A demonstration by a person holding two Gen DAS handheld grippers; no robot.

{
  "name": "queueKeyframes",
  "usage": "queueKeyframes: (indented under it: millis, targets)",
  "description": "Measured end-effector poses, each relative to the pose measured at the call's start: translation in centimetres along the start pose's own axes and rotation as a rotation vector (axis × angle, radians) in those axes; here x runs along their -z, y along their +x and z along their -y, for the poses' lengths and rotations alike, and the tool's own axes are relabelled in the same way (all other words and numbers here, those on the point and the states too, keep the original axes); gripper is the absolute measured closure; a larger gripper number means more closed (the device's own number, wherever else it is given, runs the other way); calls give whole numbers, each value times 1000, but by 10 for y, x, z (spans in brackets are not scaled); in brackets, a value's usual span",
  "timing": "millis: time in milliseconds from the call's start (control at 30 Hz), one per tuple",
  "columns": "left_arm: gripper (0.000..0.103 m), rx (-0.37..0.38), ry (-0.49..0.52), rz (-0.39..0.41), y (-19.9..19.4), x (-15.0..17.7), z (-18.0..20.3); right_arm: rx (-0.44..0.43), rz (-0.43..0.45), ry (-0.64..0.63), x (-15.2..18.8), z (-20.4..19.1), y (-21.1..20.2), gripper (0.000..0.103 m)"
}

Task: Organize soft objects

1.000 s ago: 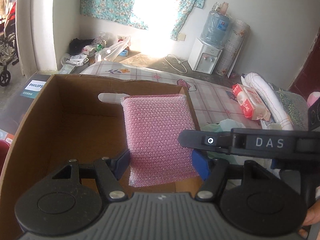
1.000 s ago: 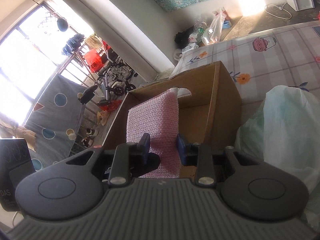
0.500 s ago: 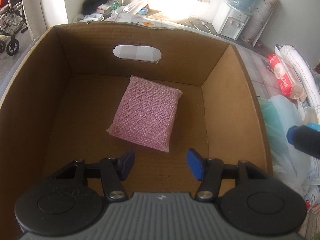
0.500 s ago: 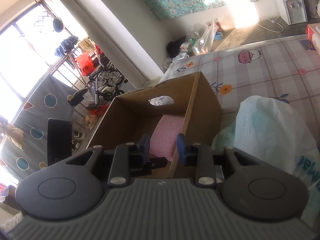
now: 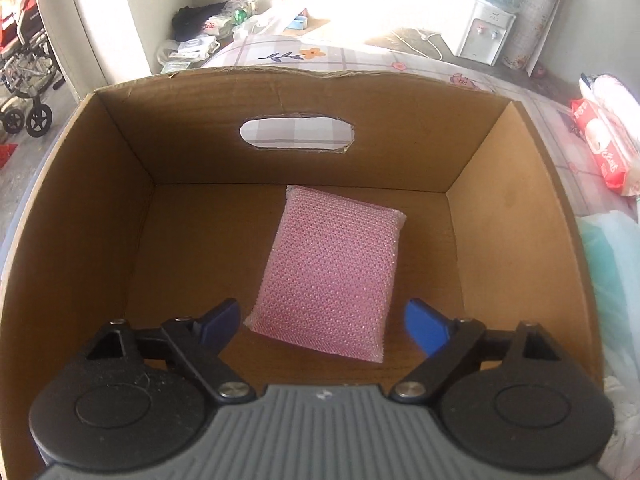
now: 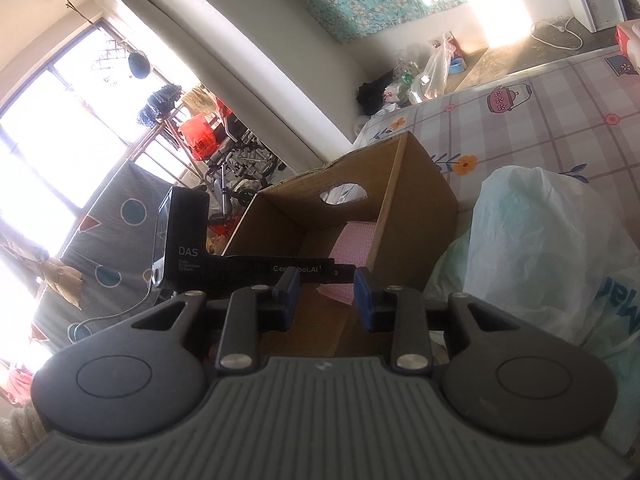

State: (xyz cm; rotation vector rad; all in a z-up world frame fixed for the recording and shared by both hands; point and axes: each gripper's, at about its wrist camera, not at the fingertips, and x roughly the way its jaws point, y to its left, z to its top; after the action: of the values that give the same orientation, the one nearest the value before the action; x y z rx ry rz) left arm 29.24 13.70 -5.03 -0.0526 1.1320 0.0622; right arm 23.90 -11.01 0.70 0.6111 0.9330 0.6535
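One sponge [image 5: 332,272] lies flat in box [image 5: 500,208]; left gripper [image 5: 320,322] fingers opening, nothing pinched. Right gripper [image 6: 325,298] fingers narrowly spread, empty, near box wall; box could be knocked.

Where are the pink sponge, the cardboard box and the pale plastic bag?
pink sponge [image 5: 332,272], left wrist view, middle of its mesh face.
cardboard box [image 5: 192,148], left wrist view, inner far wall beside the handle hole.
pale plastic bag [image 6: 548,248], right wrist view, crinkled front.
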Motion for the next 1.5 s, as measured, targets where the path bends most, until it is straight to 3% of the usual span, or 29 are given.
queueKeyframes:
  millis: [100,167,467,800,933,1067,1167,1333,1500]
  targets:
    - [17,-9,10,-9,7,-2,3,-4,4,9,-1,5,-2,73]
    - [30,6,-16,-16,11,-4,1,-3,6,17,-1,10,-2,73]
    - [40,96,-149,-16,14,-14,1,6,-4,68,5,26,-1,71]
    - [43,191,-50,10,4,-10,22,15,-2,82,10,33,-7,69]
    - [39,193,-70,15,-1,-10,19,20,3,89,9,35,-8,65]
    - [25,162,-100,69,-19,-6,13,39,15,84,12,35,-14,62]
    - [23,152,-118,101,-40,0,7,51,28,74,15,35,-25,61]
    - [19,135,-113,228,-98,16,4,82,77,46,21,35,-55,57]
    - [15,197,-95,351,-157,29,25,135,153,22,26,43,-99,56]
